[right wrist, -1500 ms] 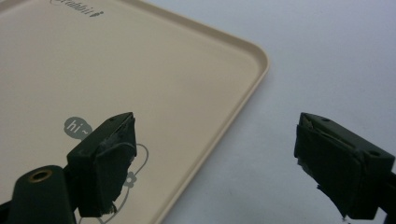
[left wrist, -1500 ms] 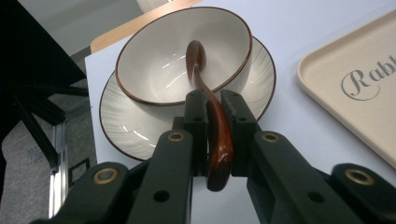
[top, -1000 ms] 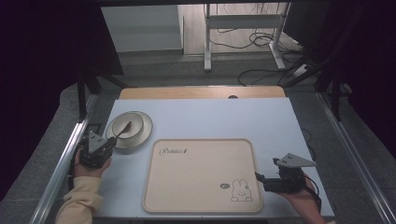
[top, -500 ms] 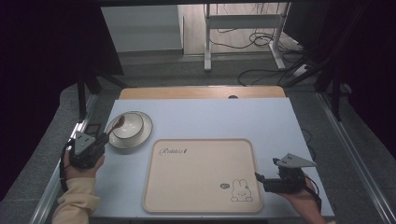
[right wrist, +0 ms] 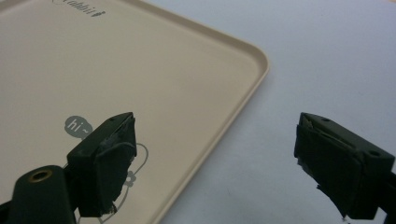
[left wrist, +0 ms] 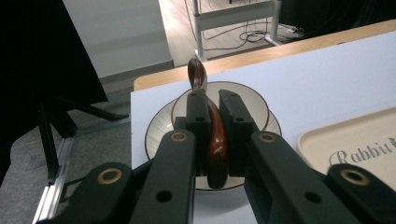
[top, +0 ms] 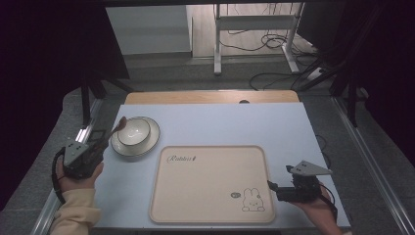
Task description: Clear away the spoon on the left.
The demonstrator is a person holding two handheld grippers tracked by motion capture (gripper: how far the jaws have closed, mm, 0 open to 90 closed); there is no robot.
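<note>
1. The left gripper (top: 100, 142) sits at the left edge of the high view, just beside the bowl (top: 134, 132); its fingers (left wrist: 198, 119) pinch the handle of a spoon (left wrist: 215, 140) between them.
2. The spoon's long axis runs along the fingers. In the left gripper view it goes from the lower middle of the frame up toward the top, with the scoop end (left wrist: 196, 74) beyond the fingertips and the handle end back between the finger bases.
3. In the high view the spoon's tip (top: 120, 123) points toward the upper right of the frame and shows over the left rim of the bowl; whether it touches the rim I cannot tell.
4. The spoon is dark reddish-brown, glossy and smooth like lacquered wood, with a gently curved handle and a rounded scoop.
5. The bowl is round, cream-coloured and glazed with a dark rim, and it stands on a wider round plate (top: 150, 142) with fine ribbed lines toward its edge.
6. The right gripper (top: 274, 188) rests at the lower right of the high view, at the right edge of the tray (top: 210, 171), with its fingers (right wrist: 109, 158) spread wide and nothing between them.
7. The tray is a flat beige rectangle with rounded corners, a low raised rim, a matte surface and a printed rabbit drawing.
8. The table (top: 235, 122) is pale, smooth and plain.
</note>
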